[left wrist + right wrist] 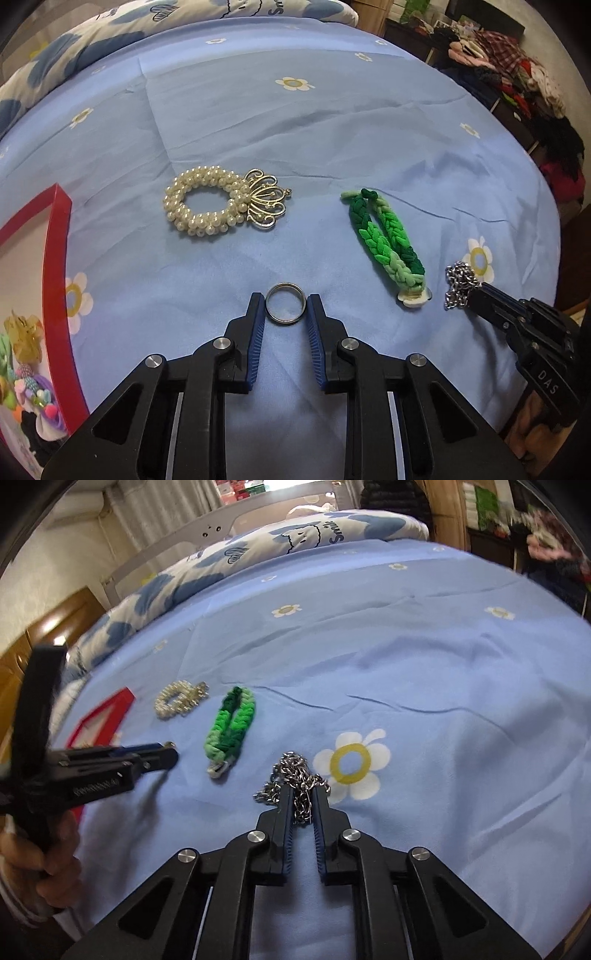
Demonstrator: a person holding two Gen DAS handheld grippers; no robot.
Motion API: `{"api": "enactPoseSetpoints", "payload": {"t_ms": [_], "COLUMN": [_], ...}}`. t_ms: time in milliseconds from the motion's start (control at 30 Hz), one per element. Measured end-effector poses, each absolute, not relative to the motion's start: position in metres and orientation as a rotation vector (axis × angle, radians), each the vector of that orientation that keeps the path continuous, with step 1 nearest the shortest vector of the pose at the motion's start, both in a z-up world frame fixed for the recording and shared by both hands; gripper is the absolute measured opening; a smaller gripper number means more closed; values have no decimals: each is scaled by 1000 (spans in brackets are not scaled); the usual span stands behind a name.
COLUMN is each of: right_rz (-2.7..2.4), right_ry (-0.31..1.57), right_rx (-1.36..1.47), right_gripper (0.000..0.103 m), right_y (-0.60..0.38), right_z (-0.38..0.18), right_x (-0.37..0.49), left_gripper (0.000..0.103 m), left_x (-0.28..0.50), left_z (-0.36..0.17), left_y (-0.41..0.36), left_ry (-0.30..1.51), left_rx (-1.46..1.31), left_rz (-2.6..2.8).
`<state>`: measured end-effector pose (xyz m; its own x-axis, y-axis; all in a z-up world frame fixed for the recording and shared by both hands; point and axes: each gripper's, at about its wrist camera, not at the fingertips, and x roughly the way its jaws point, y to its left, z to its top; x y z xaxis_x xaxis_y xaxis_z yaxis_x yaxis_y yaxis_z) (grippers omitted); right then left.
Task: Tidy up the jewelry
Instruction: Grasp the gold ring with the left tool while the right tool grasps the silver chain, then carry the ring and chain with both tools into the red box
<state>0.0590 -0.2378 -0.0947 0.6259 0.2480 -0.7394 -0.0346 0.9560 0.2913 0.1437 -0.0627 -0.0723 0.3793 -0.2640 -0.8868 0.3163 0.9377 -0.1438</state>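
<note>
ring (285, 303) on the bedsheet (295, 147), between left gripper (286, 308) fingertips. pearl bracelet (207, 201) beyond it, to the left. braided bracelet (386, 242) beyond-right of ring, its near end just beside the chain (460, 286). chain sits in the right gripper (303, 801) jaws, at right edge of left view. box (55, 280) at far left on the sheet, small items inside. folded quilt (295, 539) along the far side of the bed
</note>
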Motion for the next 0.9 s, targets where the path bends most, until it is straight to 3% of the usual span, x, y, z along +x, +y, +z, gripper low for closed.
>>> {"api": "enactPoseSetpoints", "payload": {"t_ms": [900], "right_rz": [371], "right_ry": [775], "right_rx": [317], "right_gripper": [8], "right_y": [-188], "right_z": [-22], "right_x": [52], "left_gripper": [21], "left_x": [77], "left_z": [-4], "left_y": [35], "left_ry": [1010], "left_rx": [-156], "left_rz": [-284]}}
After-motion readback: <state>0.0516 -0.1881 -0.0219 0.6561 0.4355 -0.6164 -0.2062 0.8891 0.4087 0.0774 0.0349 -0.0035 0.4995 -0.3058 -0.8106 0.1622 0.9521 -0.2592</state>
